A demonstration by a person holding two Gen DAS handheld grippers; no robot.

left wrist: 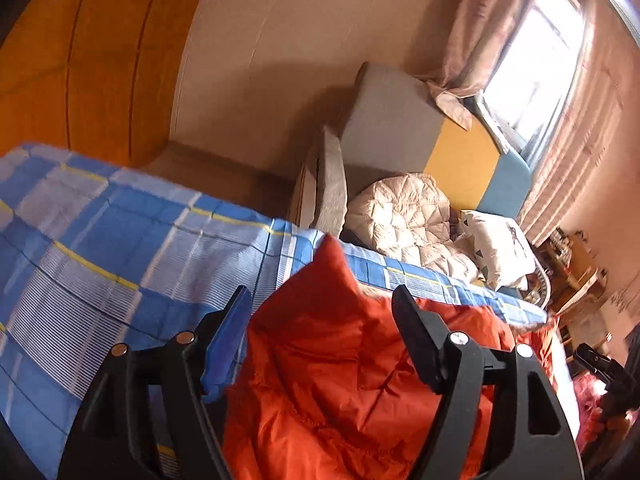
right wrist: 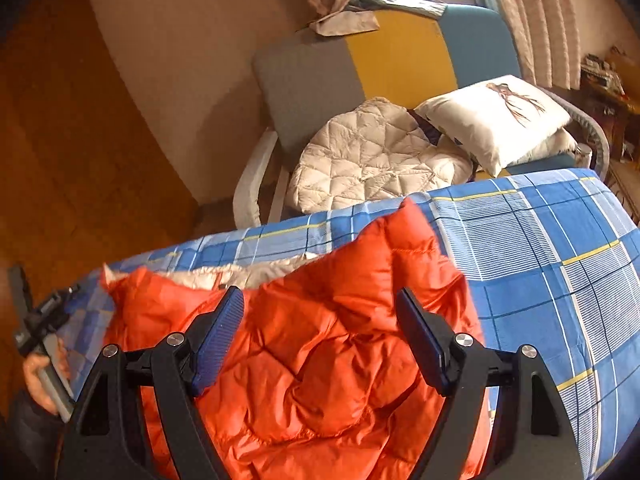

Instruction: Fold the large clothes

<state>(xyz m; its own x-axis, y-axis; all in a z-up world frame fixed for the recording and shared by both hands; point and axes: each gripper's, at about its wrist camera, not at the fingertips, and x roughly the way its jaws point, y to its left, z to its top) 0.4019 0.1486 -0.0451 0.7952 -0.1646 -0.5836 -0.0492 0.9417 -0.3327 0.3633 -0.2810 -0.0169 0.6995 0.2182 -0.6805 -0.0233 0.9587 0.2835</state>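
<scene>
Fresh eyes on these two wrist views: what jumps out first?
The orange puffer jacket grabs the eye first, crumpled on the blue plaid bedsheet, filling the space between both open grippers, left gripper and right gripper. Beyond the bed, a grey, yellow and blue chair holds a beige quilted garment and a white pillow, under a bright window.

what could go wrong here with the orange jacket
Both grippers, left and right, stand open over the puffy orange jacket, so a shallow pinch may slip off the slick quilting. The jacket lies bunched near the edge of the blue plaid sheet; a gripper might catch the sheet too.
</scene>
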